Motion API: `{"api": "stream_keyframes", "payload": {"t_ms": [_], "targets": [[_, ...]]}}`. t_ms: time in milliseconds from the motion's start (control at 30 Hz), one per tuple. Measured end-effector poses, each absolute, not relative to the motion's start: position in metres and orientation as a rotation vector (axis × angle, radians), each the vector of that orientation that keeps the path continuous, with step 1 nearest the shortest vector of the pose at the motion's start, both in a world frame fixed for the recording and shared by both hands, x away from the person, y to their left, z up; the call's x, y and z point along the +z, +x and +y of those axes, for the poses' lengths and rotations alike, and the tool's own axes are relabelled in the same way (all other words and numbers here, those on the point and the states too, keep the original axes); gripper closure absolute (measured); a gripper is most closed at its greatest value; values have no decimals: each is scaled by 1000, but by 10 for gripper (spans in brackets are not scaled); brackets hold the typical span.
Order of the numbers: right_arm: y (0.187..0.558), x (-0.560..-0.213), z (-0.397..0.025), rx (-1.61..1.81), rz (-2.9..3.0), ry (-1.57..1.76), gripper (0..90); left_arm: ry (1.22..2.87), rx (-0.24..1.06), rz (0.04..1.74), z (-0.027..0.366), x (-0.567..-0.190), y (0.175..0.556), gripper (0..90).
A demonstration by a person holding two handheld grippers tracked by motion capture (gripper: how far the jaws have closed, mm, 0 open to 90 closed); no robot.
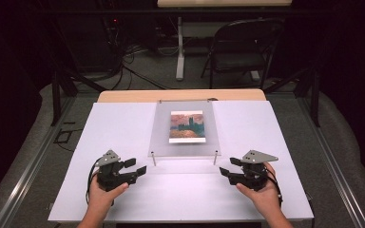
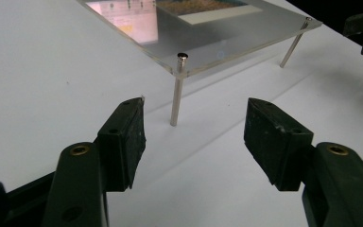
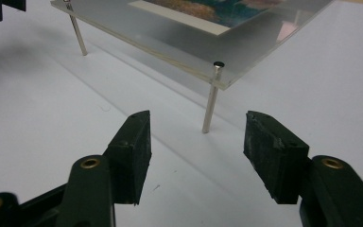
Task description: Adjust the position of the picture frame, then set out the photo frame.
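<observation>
On the white worktop (image 1: 123, 128) a clear panel (image 1: 161, 137) holding a picture (image 1: 187, 126) stands on thin metal legs (image 2: 176, 97), untouched; I judge nothing has begun. My left claw (image 1: 135, 167) and right claw (image 1: 229, 168) hover just before its near corners, jaws apart, empty.

Both hands hold the left tongs (image 1: 140, 169) and right tongs (image 1: 225, 171) with jaws apart.

The clear panel (image 1: 184, 129) stands raised on thin metal posts (image 2: 177, 90), leaving a low open gap beneath it. White table (image 1: 123, 128) to either side lies unobstructed. Near corner posts block straight entry.
</observation>
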State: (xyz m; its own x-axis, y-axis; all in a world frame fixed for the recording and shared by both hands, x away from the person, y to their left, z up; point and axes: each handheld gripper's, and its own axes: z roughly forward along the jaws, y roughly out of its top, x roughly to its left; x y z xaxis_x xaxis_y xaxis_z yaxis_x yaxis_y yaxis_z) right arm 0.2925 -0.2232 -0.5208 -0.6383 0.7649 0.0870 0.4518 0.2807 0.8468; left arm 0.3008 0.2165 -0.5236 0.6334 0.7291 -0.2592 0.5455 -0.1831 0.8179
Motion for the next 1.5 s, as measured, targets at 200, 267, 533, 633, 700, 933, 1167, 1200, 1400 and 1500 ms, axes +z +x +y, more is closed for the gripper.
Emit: {"api": "stream_keyframes", "payload": {"t_ms": [200, 267, 533, 633, 700, 933, 1167, 1200, 1400, 1500], "targets": [[291, -516, -226, 1319, 2194, 1130, 429, 1855, 237, 1006, 218, -514, 297, 384], [291, -514, -227, 1313, 2197, 1131, 429, 1858, 239, 1007, 219, -511, 299, 381], [298, -502, -226, 1290, 2226, 1127, 434, 1853, 240, 1014, 225, -488, 310, 410], [302, -500, -227, 1271, 2237, 1142, 433, 1854, 236, 1013, 226, -482, 315, 422], [306, -497, -228, 1273, 2253, 1156, 434, 1859, 249, 1021, 225, -479, 319, 425], [326, -490, -231, 1225, 2269, 1181, 435, 1823, 199, 1074, 225, -480, 339, 437], [349, -484, -233, 1225, 2257, 1220, 430, 1815, 187, 1121, 222, -471, 365, 431], [352, -482, -234, 1238, 2250, 1236, 426, 1823, 199, 1120, 221, -470, 367, 421], [372, -475, -236, 1243, 2224, 1278, 402, 1840, 216, 1126, 215, -461, 387, 400], [379, -471, -237, 1228, 2221, 1289, 395, 1843, 185, 1132, 212, -457, 397, 397]]}}
